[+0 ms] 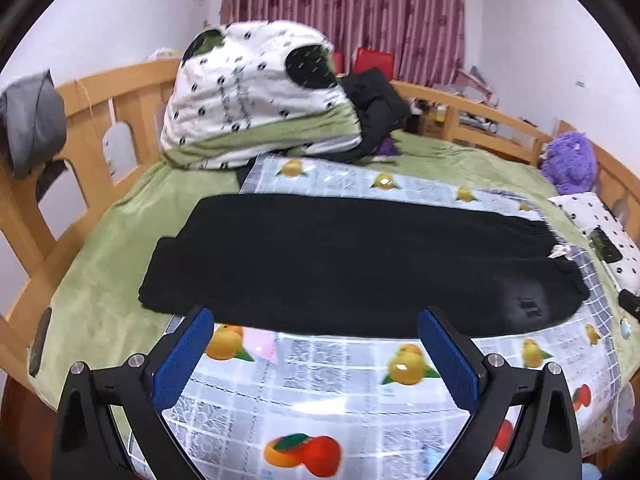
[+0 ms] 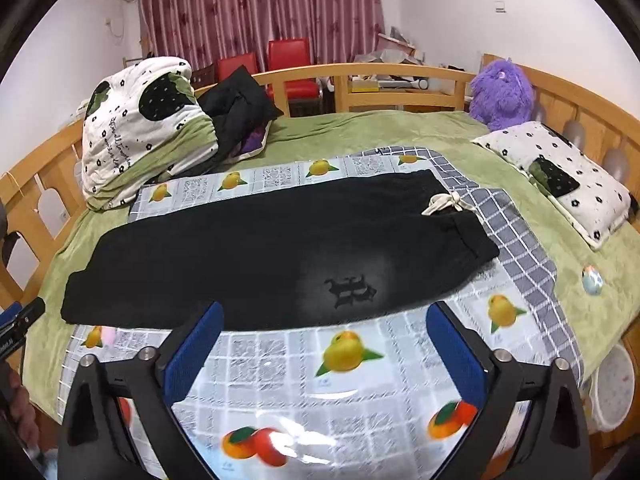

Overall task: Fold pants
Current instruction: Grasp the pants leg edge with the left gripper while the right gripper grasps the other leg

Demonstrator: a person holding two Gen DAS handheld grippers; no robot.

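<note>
Pants (image 2: 276,248) lie flat on a fruit-print plastic sheet (image 2: 340,396) on the bed, legs stacked as one long black strip, waistband w/ white drawstring (image 2: 442,204) to the right, leg ends to the left. Right gripper (image 2: 324,350) hangs above the sheet just short of the pants' near edge, blue pads (image 2: 192,354) spread wide, gripping nothing. Left gripper (image 1: 316,354) likewise spread & empty, near the leg-end half; pants (image 1: 352,264) fill the middle of its view. Dark logo (image 2: 351,290) sits on the near side, close to the waist. Under the sheet: grey checked cloth (image 2: 516,248), then green blanket (image 2: 400,128). Rolled quilt (image 2: 136,128) & dark clothes (image 2: 240,112) far left, pillow (image 2: 560,176) & purple plush toy (image 2: 500,94) far right. Wooden bed rail (image 2: 360,70) around; red chairs (image 2: 288,64) & curtain (image 2: 260,8) beyond.
</note>
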